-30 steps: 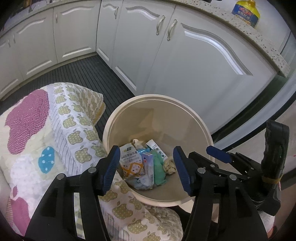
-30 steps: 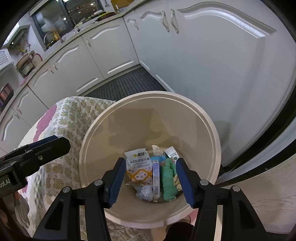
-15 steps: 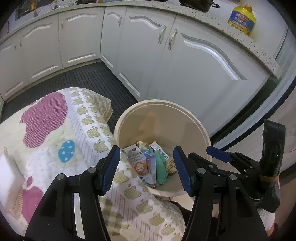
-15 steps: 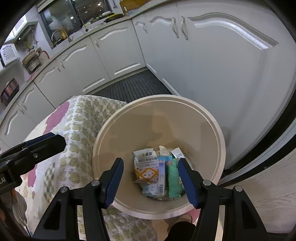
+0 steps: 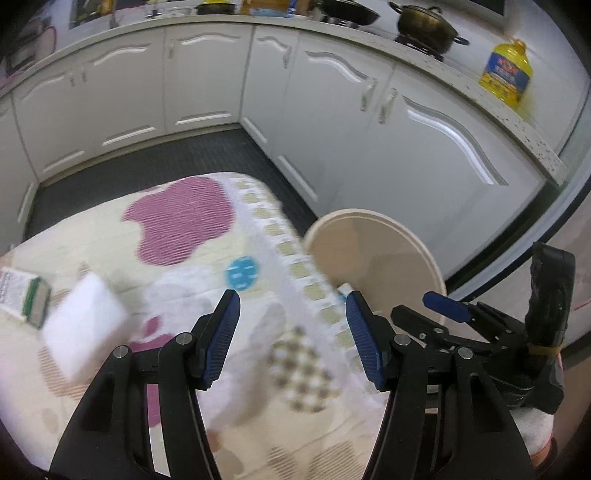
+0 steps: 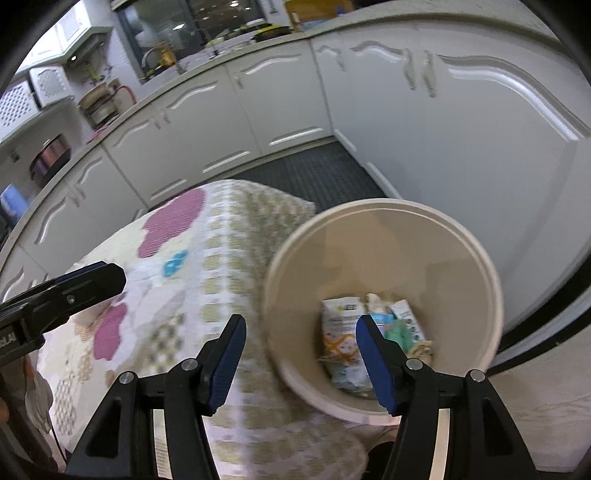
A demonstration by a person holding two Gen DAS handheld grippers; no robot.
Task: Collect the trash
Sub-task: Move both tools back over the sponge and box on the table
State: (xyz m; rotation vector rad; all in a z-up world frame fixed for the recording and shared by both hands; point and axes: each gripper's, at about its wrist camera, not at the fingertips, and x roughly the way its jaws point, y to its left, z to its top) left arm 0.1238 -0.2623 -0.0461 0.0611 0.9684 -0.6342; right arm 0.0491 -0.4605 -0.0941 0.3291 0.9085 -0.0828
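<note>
A cream round trash bin [image 6: 384, 229] stands beside a table covered with a patterned cloth [image 6: 221, 258]; it holds several wrappers and packets [image 6: 343, 332]. The bin also shows in the left wrist view [image 5: 388, 251]. My left gripper [image 5: 291, 332] is open and empty above the cloth [image 5: 177, 229]. A white block [image 5: 83, 328] and a green-and-white carton [image 5: 26, 295] lie on the cloth to its left. My right gripper [image 6: 299, 350] is open and empty, over the bin's left rim.
White kitchen cabinets [image 5: 332, 118] curve around behind the table and bin, above a dark ribbed floor mat [image 5: 155, 162]. A yellow oil bottle [image 5: 506, 74] and a pot [image 5: 428, 22] stand on the counter.
Both grippers have swung left and up, away from the bin toward the table. The white block and carton have come into the left wrist view. Both stay open.
</note>
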